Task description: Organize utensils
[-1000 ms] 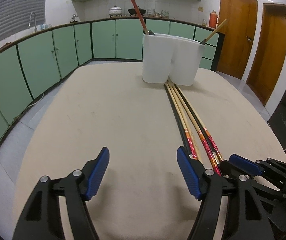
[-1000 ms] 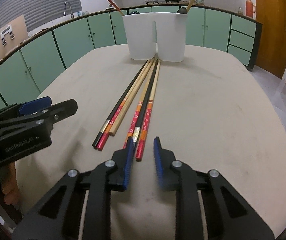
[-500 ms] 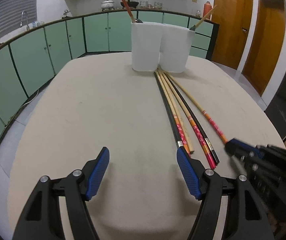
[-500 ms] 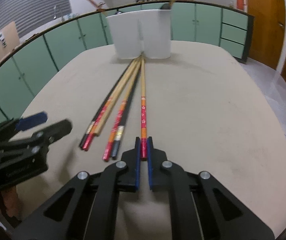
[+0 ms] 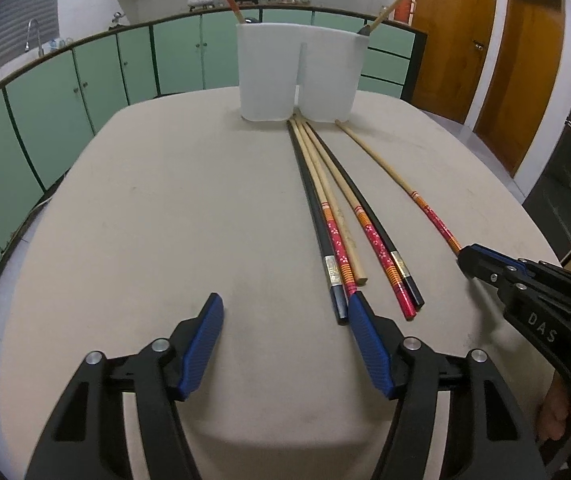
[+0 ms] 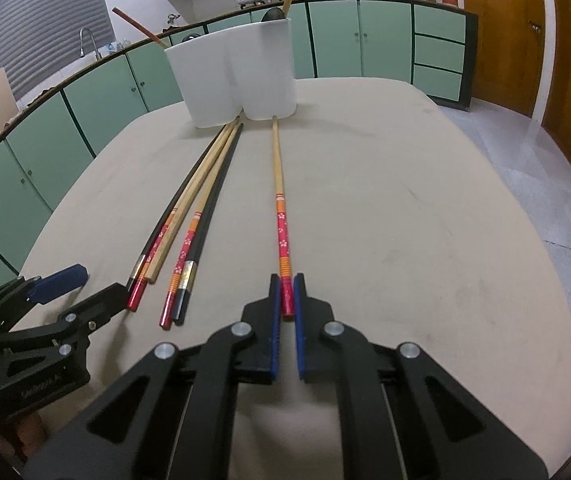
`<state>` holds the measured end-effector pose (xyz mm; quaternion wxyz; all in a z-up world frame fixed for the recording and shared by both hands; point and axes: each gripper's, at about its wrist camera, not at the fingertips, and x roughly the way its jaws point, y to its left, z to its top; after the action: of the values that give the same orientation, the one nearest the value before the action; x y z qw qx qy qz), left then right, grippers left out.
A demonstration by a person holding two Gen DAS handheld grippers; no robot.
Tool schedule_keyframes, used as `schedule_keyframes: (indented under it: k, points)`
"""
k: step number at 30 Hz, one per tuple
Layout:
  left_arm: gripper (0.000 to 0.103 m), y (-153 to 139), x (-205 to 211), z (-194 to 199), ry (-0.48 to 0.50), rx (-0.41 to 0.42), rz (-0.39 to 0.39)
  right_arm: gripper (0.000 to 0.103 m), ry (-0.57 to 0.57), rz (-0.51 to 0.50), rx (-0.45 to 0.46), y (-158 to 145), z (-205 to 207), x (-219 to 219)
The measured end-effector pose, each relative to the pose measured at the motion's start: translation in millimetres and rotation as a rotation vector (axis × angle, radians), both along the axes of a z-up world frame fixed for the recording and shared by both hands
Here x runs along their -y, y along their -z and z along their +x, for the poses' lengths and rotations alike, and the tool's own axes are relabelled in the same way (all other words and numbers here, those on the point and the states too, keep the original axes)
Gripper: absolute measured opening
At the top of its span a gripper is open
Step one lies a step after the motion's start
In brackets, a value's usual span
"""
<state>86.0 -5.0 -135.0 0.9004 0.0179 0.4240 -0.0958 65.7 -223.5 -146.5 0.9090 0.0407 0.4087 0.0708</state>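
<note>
Right hand-held gripper [image 6: 286, 296]: clamped on the red butt of one bamboo chopstick [image 6: 276, 184], drawn apart from the five loose chopsticks [image 5: 337, 216] on the worktop [image 5: 165, 216], likely bound for the white utensil holder [image 5: 300, 74]. Left hand-held gripper [image 5: 285, 316]: jaws apart, empty, beside that bundle's ends.

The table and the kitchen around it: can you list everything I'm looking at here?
Chopstick: one, bamboo with red end, pulled aside, clamped.
Loose chopsticks: five, black, bamboo and red-ended, in a bundle on the table.
Holder: one, white, two compartments, far end; a utensil sticks out of each.
Table: one, beige.
Cabinets: green, along the walls.
Doors: two, brown wood.
Right gripper: shut on the chopstick.
Left gripper: open, empty.
</note>
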Motion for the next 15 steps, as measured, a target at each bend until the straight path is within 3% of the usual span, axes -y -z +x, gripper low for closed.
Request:
schedule_keyframes:
  k: [7, 10, 11, 13, 15]
  points:
    - [0.063, -1, -4, 2, -0.028, -0.002, 0.004, 0.008, -0.033, 0.000, 0.008, -2, -3, -5]
    - [0.058, -2, -4, 4, -0.028, -0.002, -0.006, 0.009, -0.045, 0.011, 0.043, -9, -6, -5]
    - [0.057, -3, -4, 4, -0.031, 0.002, -0.013, 0.011, -0.047, 0.009, 0.062, -13, -8, -4]
    - [0.057, -6, -7, 2, -0.041, 0.008, -0.029, 0.025, -0.050, -0.007, 0.099, -20, -14, 0]
    - [0.057, -9, -9, -1, -0.053, 0.011, -0.047, 0.030, -0.057, -0.013, 0.105, -23, -19, 3]
